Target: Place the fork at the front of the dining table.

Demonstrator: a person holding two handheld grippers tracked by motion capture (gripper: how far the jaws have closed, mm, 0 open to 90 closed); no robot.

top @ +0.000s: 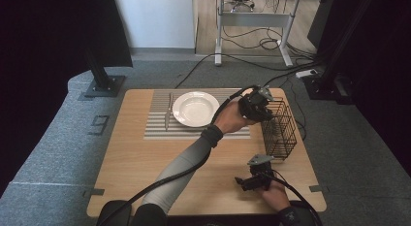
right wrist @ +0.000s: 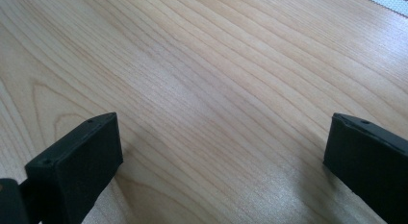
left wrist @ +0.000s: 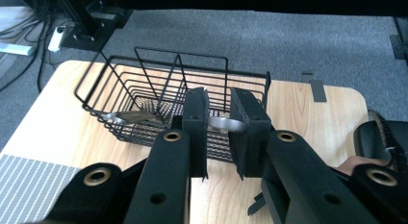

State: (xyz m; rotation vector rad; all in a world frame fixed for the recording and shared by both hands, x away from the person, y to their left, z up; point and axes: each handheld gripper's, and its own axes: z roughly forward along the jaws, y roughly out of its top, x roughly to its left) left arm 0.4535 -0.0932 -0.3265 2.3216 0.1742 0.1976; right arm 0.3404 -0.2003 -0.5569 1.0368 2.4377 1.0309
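Beside wire basket [top: 279,129]: left gripper [left wrist: 219,119] w/ spoon [left wrist: 144,117]; plate [top: 195,108], knife [top: 168,111] apart.

Reaching the left arm [top: 186,163] far forward across the body, its sleeve grey, with the left gripper [top: 256,105] held out at the far right. Keeping its jaws nearly closed, a narrow gap between the pads [left wrist: 195,118]. Holding the right gripper [top: 253,178] low and near, jaws spread wide apart, pads [right wrist: 77,156] angled down.
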